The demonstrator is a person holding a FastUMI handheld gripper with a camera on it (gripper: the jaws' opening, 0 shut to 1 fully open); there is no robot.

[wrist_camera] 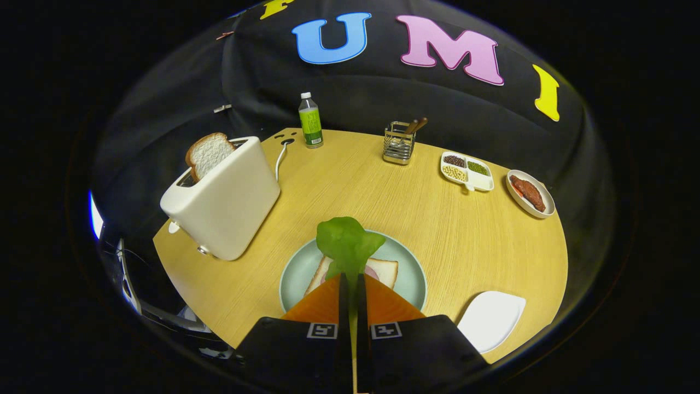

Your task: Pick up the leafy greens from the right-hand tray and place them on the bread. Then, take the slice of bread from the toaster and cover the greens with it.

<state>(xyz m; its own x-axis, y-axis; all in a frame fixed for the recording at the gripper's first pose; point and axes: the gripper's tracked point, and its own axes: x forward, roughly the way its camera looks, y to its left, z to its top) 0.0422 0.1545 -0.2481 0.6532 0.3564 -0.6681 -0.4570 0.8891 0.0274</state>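
Fingers (pixel 353 282) drawn nearly together, pinching the stem of the leafy greens (pixel 347 243) between both tips. Leaf held up just ahead of the tips, hanging over the near slice of bread (pixel 383 270); contact between leaf and bread not clear from this angle. That slice lying flat on a pale green plate (pixel 410 262), a bit of pink filling showing on top of it, right beyond the fingertips.

Second slice of bread (pixel 210 153) standing upright in the slot of a white toaster (pixel 229 197), about half of it above the top. Toaster set on the wooden bench (pixel 355 186) to the left of the plate and apart from it, a white cord (pixel 280 158) trailing from behind it toward the far edge.

White tray (pixel 489 320) on the bench to the right of the fingers, near the bench edge, bare on top.

Further back: a green-labelled bottle (pixel 310 120) with a white cap near the far rim, upright; a wire holder (pixel 398 143) with brown handles poking out, to the right of the bottle; a divided white dish (pixel 466 171) with dark, green and pale grains in separate compartments; beside it, at the far right, a small oval dish (pixel 530 194) carrying reddish-brown pieces.
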